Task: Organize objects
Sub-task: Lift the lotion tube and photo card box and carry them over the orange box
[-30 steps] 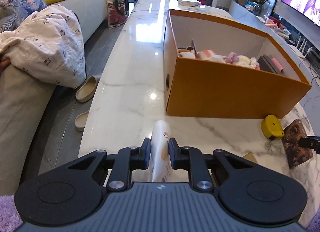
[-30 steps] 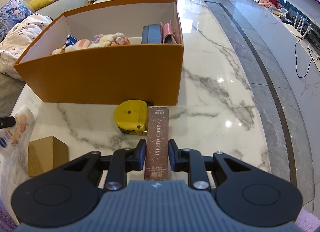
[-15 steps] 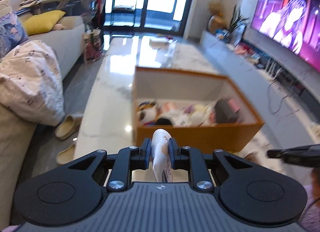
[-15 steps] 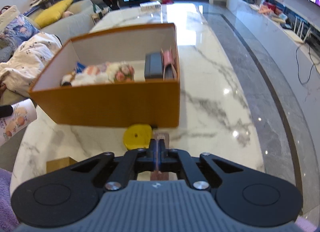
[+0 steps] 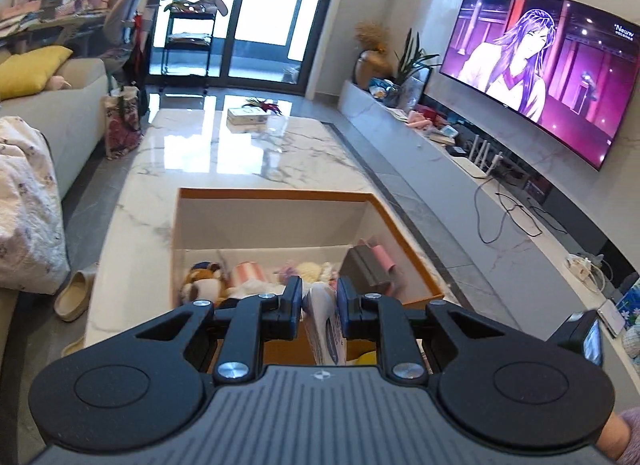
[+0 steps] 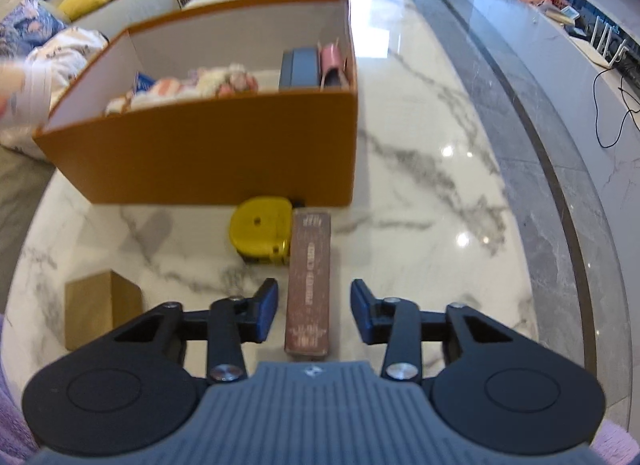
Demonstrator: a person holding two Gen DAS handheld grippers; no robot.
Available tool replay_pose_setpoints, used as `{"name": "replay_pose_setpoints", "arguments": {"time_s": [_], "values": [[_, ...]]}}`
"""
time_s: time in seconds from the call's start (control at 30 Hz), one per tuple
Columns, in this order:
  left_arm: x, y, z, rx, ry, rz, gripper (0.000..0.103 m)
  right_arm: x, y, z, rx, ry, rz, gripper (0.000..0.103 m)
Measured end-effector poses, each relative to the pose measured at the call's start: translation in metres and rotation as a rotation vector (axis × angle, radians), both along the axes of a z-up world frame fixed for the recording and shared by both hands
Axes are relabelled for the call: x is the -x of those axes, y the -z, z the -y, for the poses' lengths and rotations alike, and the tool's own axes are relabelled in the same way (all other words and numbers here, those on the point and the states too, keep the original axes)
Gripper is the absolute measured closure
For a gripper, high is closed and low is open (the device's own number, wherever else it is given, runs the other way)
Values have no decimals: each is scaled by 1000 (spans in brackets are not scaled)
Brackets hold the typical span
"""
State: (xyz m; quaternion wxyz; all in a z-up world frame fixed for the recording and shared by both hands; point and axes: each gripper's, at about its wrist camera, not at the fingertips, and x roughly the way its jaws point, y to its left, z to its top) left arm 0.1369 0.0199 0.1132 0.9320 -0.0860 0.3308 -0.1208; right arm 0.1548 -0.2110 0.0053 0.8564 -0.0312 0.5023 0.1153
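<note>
My left gripper point(image 5: 318, 299) is shut on a white printed tube point(image 5: 324, 321) and holds it above the near wall of the orange box point(image 5: 276, 195). The box holds plush toys point(image 5: 204, 283), a grey case point(image 5: 366, 265) and a pink item. In the right wrist view the tube is a blur at the far left point(image 6: 20, 93). My right gripper point(image 6: 314, 311) is open, its fingers on either side of a brown photo-card box point(image 6: 310, 281) lying on the marble table point(image 6: 420, 169). A yellow tape measure point(image 6: 262, 233) lies next to it, in front of the orange box point(image 6: 208, 161).
A small tan cardboard box point(image 6: 100, 311) sits at the near left of the table. A white box point(image 5: 246, 116) lies at the table's far end. A sofa with a quilt point(image 5: 28, 205) is on the left, slippers point(image 5: 76, 295) on the floor, a TV point(image 5: 540, 65) on the right.
My left gripper has lifted the tube off the table and carried it up over the orange box. My right gripper has opened and let go of the photo-card box, which lies flat.
</note>
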Motion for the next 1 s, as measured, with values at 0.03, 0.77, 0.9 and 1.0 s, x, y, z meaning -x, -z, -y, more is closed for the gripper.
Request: {"name": "replay_pose_setpoints", "arguments": {"time_s": [0.03, 0.77, 0.9, 1.0], "values": [[-4, 1, 2, 5, 4, -5, 82, 1, 1, 0, -3, 0, 0, 79], [-71, 19, 14, 92, 27, -53, 83, -20, -131, 17, -264, -16, 314, 79], [-85, 23, 13, 103, 24, -60, 83, -52, -127, -5, -240, -43, 321, 79], [-98, 28, 12, 109, 19, -71, 83, -83, -115, -17, -242, -49, 269, 79]]}}
